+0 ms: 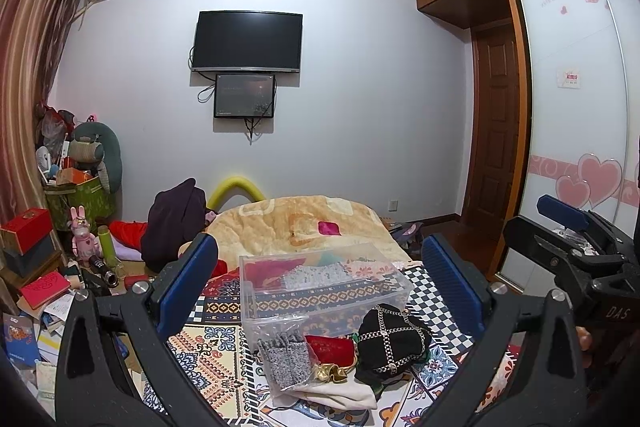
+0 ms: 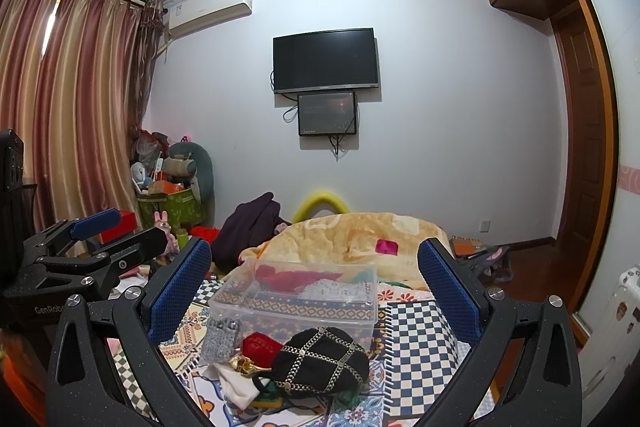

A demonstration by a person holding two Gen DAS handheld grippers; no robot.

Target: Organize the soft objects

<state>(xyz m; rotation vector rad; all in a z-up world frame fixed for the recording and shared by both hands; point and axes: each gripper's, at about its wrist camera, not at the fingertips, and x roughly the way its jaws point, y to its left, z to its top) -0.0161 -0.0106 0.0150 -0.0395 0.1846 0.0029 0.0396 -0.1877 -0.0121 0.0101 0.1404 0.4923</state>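
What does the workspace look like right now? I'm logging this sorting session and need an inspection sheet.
Surface: patterned bedspread.
Job's things: clear plastic bin partly filled with fabrics; in front, black chain-trimmed hat, grey knit item, red pouch, white cloth.
Clutter: books and boxes piled left of the bed.
Grippers: left gripper and right gripper open, empty.
Cables: dangling below wall TV.
Surroundings: curtains, wardrobe.

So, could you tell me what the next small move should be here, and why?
Probably lower the right gripper onto the black chain-trimmed hat and close on it. Both grippers are open and empty, the hat lies on top of the pile just in front of the clear bin, and the bin already holds a few soft items.
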